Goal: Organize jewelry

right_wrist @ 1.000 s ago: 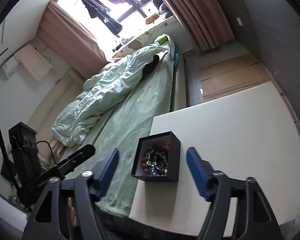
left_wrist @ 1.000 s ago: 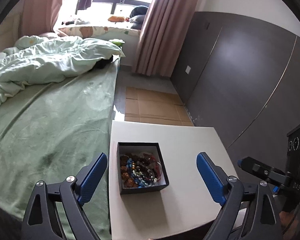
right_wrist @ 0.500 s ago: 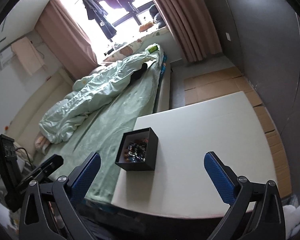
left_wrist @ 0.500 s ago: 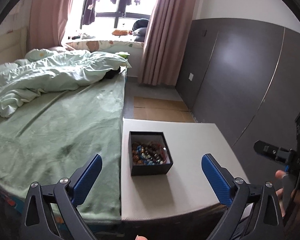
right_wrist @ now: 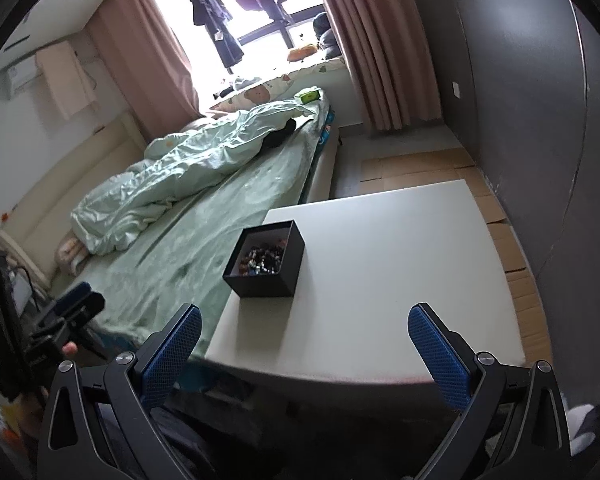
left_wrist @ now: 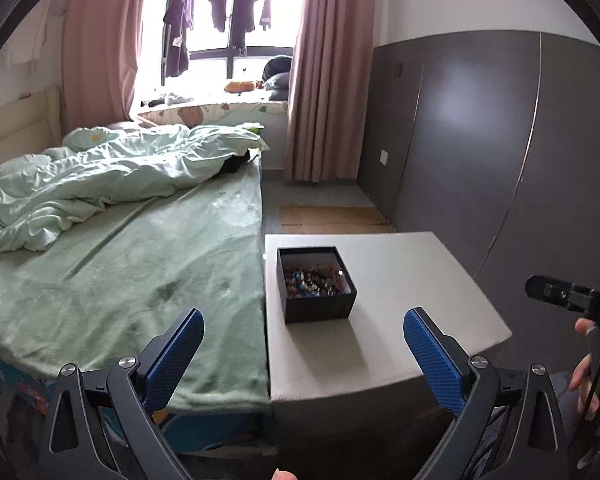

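Both tongs, left [left_wrist: 302, 338] and right [right_wrist: 304, 338], gape wide and empty, now backed off from the box [left_wrist: 315, 282] at 12 o'clock, its beads [right_wrist: 263, 260] untouched.

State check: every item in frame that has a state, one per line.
left gripper: open, empty, short of the table
right gripper: open, empty
black box: lidless, upright on table, near the bed-side edge
beaded jewelry: piled inside box
curtains: drawn apart
duvet: crumpled on bed

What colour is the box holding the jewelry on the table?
The box is black, with multicoloured beads inside. It shows best in the left wrist view.
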### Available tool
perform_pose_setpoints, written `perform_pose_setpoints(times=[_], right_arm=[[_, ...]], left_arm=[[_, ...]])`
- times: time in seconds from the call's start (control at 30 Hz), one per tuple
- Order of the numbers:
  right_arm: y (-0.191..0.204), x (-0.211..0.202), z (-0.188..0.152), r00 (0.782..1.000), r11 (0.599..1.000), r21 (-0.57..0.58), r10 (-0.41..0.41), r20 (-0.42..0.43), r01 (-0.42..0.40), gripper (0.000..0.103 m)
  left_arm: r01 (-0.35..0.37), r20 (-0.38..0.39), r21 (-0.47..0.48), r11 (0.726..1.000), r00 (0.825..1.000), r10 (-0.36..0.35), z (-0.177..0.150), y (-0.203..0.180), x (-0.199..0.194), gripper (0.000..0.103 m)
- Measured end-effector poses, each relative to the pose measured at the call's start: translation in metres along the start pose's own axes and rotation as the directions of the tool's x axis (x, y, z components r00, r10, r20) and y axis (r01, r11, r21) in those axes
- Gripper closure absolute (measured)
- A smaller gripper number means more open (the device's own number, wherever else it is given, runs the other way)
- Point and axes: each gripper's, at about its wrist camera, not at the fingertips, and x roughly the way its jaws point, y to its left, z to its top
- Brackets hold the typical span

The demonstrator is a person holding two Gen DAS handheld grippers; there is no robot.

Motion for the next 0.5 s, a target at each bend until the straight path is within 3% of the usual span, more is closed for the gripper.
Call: perform_pose_setpoints(times=[0.5], right_arm=[[0.009, -0.037, -0.028, 0.996, 0.996, -0.05, -0.074, 0.052, 0.077, 0.0]], left_arm=[[-0.06, 0.052, -0.005, 0.998, 0.997, 0.06, -0.019, -0.004, -0.022, 0.003]])
